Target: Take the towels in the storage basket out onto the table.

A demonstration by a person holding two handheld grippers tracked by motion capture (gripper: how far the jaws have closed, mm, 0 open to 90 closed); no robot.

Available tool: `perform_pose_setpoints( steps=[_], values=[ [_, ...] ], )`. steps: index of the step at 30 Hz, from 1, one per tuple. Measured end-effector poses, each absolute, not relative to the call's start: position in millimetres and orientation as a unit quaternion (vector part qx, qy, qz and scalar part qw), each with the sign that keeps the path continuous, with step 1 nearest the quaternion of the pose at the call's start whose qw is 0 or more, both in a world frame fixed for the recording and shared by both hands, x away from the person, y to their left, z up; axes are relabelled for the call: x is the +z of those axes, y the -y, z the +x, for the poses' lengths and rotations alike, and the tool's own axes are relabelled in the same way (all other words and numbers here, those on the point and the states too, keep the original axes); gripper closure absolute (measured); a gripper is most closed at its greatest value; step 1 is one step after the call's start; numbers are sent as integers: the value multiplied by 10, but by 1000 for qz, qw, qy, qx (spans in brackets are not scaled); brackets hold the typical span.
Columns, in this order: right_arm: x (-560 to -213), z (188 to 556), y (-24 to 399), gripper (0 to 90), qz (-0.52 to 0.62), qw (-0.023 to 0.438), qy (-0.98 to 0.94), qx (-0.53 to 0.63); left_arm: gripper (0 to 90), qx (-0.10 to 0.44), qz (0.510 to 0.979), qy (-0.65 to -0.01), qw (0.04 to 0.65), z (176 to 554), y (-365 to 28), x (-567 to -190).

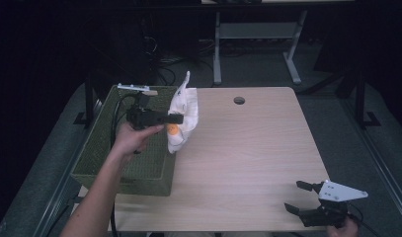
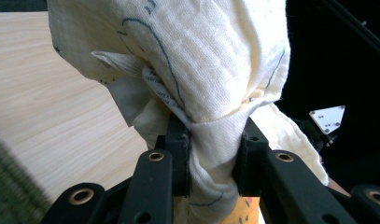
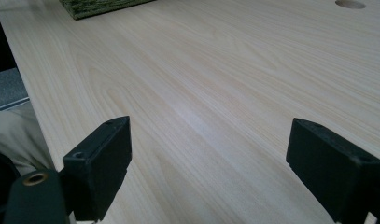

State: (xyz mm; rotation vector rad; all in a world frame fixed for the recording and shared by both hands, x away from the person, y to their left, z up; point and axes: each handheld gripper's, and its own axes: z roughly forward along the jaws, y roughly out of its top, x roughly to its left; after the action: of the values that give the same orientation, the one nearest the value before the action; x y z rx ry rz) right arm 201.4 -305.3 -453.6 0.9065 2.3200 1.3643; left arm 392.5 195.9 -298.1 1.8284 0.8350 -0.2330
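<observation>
Left gripper [image 1: 175,118] is clamped tight on a bunched-up white cloth [image 1: 183,116], jaws pinching a fold of it, and the cloth hangs in the air right at the edge between the green basket [image 1: 134,168] and the table [image 1: 248,163]. There's an orange patch on the cloth low down. Up close the cloth [image 2: 197,70] has thin dark lines on it. Right gripper [image 1: 300,197] sits at the table's near right corner, jaws spread wide with nothing in them, well apart from the cloth.
</observation>
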Motion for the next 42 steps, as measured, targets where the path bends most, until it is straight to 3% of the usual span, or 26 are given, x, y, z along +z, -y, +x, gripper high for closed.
perform_pose_setpoints(
  steps=[42],
  values=[
    [-4512,2032,3088,138,305,150,-807,483,719,-127,802,-312,493,4038,-832,-3302]
  ],
)
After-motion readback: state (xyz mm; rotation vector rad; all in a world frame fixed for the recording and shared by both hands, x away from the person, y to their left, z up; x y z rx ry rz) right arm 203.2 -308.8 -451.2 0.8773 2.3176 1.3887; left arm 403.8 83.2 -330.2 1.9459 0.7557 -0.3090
